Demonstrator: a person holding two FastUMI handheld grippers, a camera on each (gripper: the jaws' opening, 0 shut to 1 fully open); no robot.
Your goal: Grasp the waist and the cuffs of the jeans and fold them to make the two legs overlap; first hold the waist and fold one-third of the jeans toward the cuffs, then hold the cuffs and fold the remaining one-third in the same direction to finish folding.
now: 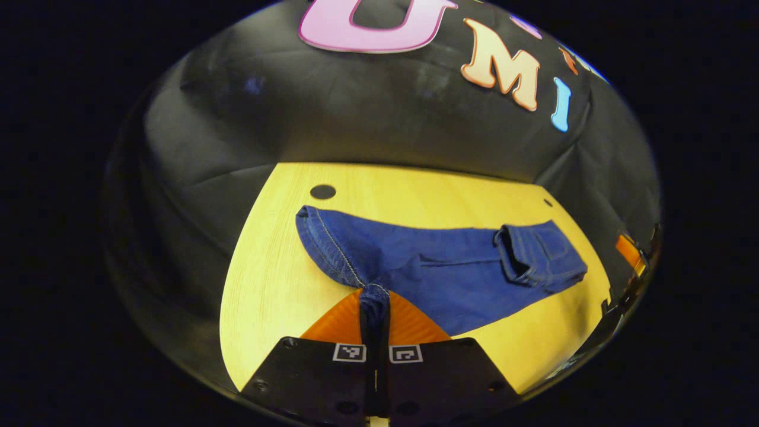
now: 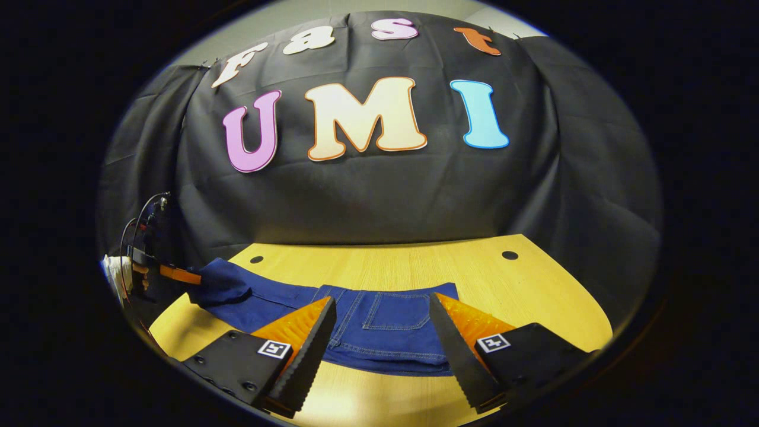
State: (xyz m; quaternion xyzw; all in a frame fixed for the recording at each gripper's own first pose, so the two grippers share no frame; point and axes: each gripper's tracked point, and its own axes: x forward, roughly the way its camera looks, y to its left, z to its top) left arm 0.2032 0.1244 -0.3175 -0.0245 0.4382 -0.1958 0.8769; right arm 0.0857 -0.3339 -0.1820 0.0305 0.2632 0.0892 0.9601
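Left gripper view: the left gripper [image 1: 375,320], at the bottom centre of the frame, is closed narrow on a bunched fold of the jeans [image 1: 439,267] at the cuff end, cloth pinched between both fingers. The jeans run from centre left to centre right across the wooden table [image 1: 267,284], with the waist end [image 1: 536,255] turned up at the right of the frame. Right gripper view: the right gripper [image 2: 382,338], at the bottom centre, stands wide with nothing between its fingers, poised over the waist [image 2: 385,320], where a back pocket [image 2: 396,313] shows between the tips. The left gripper's finger [image 2: 178,274] appears at the left edge, holding the lifted cuff end [image 2: 219,284]. Judgement: the waist grasp is still outstanding. To do it well, the right gripper should descend onto the near waistband edge, take both layers deep between the fingers, and close firmly before lifting in step with the left, keeping the legs aligned.
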